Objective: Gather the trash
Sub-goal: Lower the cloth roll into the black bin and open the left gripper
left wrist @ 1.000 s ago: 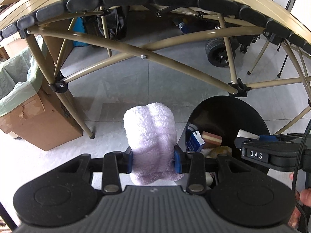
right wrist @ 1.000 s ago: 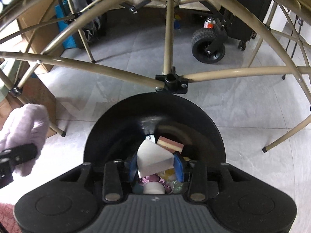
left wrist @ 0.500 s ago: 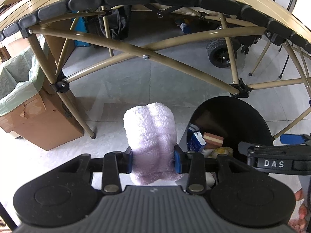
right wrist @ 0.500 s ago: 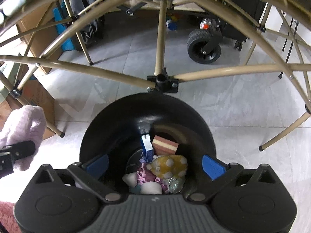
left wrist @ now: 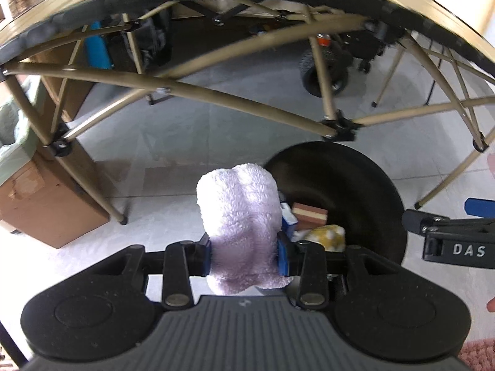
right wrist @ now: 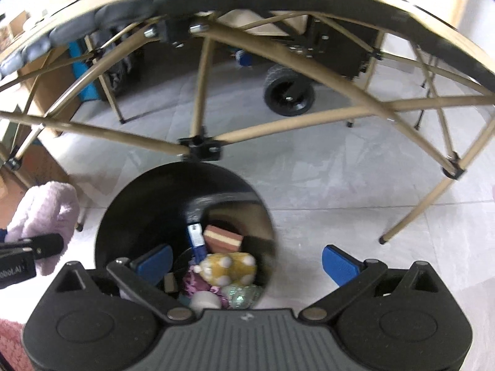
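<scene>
My left gripper [left wrist: 244,255] is shut on a fluffy lilac cloth [left wrist: 241,216], held above the floor at the left rim of a black round trash bin [left wrist: 355,179]. The cloth also shows at the left of the right wrist view [right wrist: 43,213]. My right gripper [right wrist: 247,262] is wide open and empty above the bin [right wrist: 148,204]. Inside the bin lie a striped brown block [right wrist: 222,238], a blue-and-white carton [right wrist: 196,239], a yellow spotted item [right wrist: 229,267] and other scraps. The right gripper's side shows in the left wrist view [left wrist: 454,241].
A folding table's tan legs and cross bars [left wrist: 216,95] arch over the floor behind the bin. A cardboard box [left wrist: 40,204] with a green liner stands left. A black wheeled cart [right wrist: 287,95] sits behind. A pink rug [left wrist: 476,355] lies at the lower right.
My right gripper opened and dropped a white wedge-shaped scrap into the bin, then rose and shifted right. My left gripper moved right toward the bin, still holding the cloth.
</scene>
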Tool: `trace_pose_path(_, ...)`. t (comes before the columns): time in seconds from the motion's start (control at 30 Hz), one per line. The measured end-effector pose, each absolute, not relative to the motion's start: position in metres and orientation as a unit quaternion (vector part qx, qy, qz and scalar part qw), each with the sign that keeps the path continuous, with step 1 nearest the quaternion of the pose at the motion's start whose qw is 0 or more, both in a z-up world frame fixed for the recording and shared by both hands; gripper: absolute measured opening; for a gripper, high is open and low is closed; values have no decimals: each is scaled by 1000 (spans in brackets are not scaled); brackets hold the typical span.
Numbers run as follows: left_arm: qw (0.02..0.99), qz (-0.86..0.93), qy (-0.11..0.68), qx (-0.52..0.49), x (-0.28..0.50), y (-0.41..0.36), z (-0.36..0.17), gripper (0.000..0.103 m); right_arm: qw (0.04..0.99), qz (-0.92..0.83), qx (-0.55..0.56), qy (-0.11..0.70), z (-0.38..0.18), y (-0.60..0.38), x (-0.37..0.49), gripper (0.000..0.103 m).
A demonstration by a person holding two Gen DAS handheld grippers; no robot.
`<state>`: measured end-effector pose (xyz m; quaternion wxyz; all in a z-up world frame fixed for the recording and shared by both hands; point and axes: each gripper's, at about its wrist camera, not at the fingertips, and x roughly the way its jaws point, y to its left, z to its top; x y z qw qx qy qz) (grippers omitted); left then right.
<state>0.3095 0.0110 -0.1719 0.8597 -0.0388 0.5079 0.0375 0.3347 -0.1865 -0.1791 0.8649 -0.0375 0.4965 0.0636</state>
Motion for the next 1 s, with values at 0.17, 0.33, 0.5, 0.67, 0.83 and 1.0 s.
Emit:
trace_pose_path(0.17,855,14,517,-36,316,-17,-177,39,872,35,-20,487,-172,-215,333,103)
trace_pose_path(0.33,851,-8,525,-26,324,-48,-183,39,880,20,-7,474,-163,-232,331,103)
trace_pose_path(0.5,846,-23,531,-22,332,-70,-188,39,886,8,-1,464,-157,-245,329,103)
trace_pose_path(0.67,840,-29,541,-23,338,-80,-196,39,884,-6,0,468,-160,-255,329,103)
trace_pose_path(0.83,839,-30,544,-19,345,-88,-199,44,883,-11,2,470,-161,-260,329,103)
trace_pose_path(1.0,842,-19,539,-13,347,-88,-197,95,884,-12,3,468,-161,-259,328,103)
